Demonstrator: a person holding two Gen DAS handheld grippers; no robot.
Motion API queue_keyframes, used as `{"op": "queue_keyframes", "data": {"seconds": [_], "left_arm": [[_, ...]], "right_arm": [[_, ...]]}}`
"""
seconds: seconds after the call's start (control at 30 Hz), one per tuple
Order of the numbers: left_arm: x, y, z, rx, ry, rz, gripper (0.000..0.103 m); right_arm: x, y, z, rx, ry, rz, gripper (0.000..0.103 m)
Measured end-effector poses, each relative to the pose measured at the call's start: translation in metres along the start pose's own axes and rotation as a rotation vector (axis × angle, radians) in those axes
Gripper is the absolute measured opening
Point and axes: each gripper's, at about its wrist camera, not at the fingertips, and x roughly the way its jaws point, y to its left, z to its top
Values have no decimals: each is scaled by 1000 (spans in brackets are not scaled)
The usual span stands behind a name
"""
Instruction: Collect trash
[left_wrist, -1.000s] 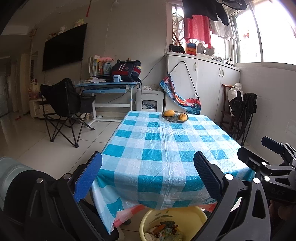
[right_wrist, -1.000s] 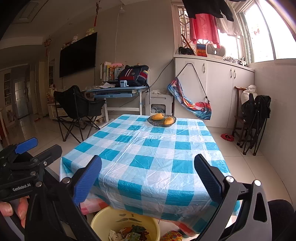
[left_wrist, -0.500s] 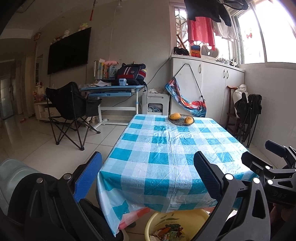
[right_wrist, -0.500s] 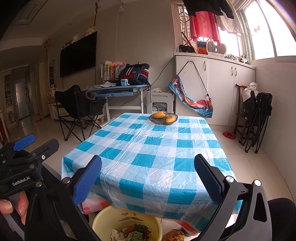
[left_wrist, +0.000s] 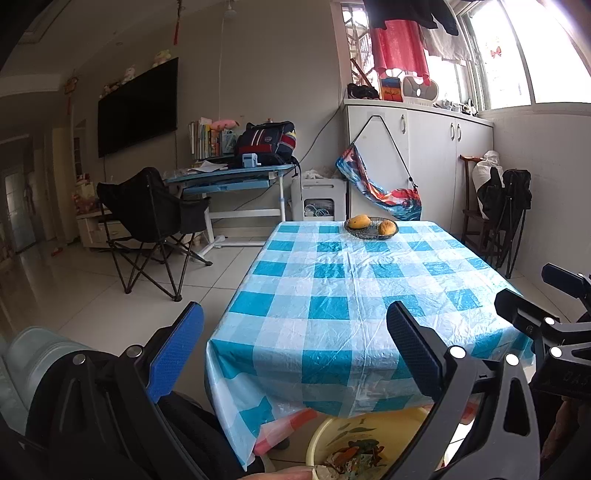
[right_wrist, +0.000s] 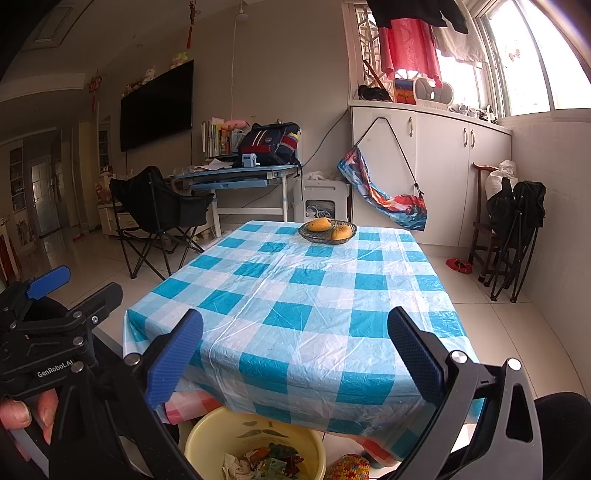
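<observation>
The left hand-held gripper (left_wrist: 295, 350) has a black frame with triangular cut-outs, silver screw heads, and two fingers faced with blue textured pads (left_wrist: 173, 354). The right hand-held gripper (right_wrist: 295, 354) is built alike, its pads (right_wrist: 173, 362) blue too. At 9 o'clock in the right view the left one's side reads "GenRobot.AI" in white. A pale grey-green sleeve (left_wrist: 33, 362) shows at 8 o'clock in the left view.

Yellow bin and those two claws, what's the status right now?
Left gripper open, empty. Right gripper open, empty. Yellow bin below table edge, trash inside. Checked tablecloth bare except fruit bowl.
</observation>
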Motion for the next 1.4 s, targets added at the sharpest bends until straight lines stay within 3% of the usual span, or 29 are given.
{"op": "queue_keyframes", "data": {"seconds": [1.4], "left_arm": [[14,4,-5,-21,69,-21,96]], "right_arm": [[6,-3,-4,11,39,4,96]]}}
